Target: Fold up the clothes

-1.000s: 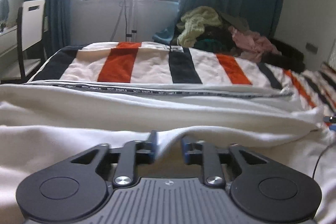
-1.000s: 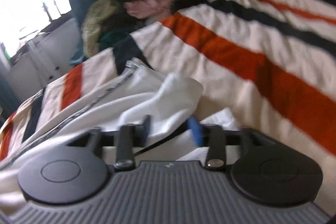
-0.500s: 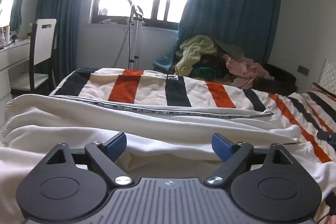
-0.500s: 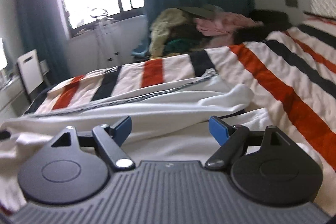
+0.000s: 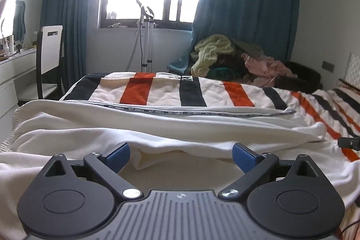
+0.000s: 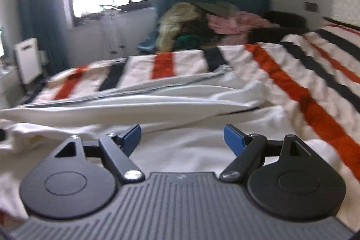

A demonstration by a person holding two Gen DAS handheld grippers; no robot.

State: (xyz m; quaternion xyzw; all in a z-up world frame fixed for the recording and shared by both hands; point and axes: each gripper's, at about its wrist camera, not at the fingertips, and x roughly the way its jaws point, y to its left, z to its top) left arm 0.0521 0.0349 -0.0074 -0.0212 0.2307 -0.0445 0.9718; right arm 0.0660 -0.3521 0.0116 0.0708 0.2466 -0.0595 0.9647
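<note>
My left gripper and right gripper both hover with jaws spread wide, holding nothing, just above the white garment lying on the striped bedspread. It looks soft, light and floppy, so I judge its near folded edge the best hold. Its long axis runs left to right, the printed trim along the far side.

You have one white garment lying across one striped bed, with one heap of clothes past the bed's far edge. One white chair, one stand and two blue curtains.
</note>
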